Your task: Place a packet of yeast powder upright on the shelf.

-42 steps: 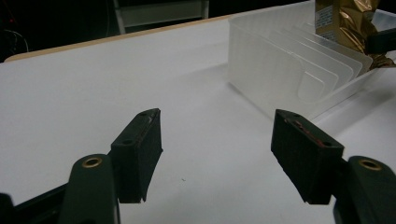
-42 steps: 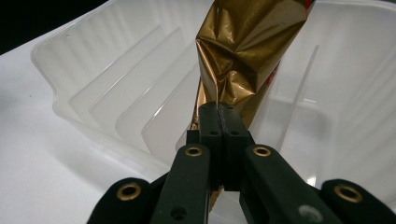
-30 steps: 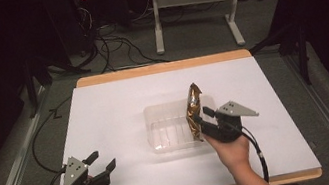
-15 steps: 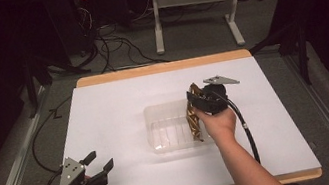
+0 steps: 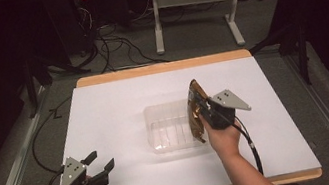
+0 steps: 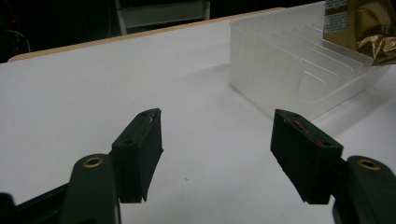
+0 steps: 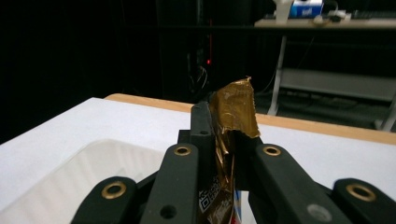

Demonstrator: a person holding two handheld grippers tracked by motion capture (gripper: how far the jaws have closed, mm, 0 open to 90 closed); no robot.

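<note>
Right fingers (image 7: pixel 219 135) pinch a crinkled gold foil packet (image 5: pixel 196 110) above the ribbed clear tray (image 5: pixel 171 132); left fingers (image 6: pixel 154 144) gape empty.

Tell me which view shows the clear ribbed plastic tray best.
The high view: the clear ribbed plastic tray shows whole on the white table, beside the right gripper. The left gripper view shows its side wall and dividers; the right gripper view shows one blurred corner.

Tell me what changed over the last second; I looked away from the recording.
The right gripper, shut on the crinkled gold foil packet, swung away toward the table's far side, then came back to the right edge of the clear plastic ribbed tray. The grip held. The left gripper stayed open near the front-left corner; the tray didn't move.
</note>
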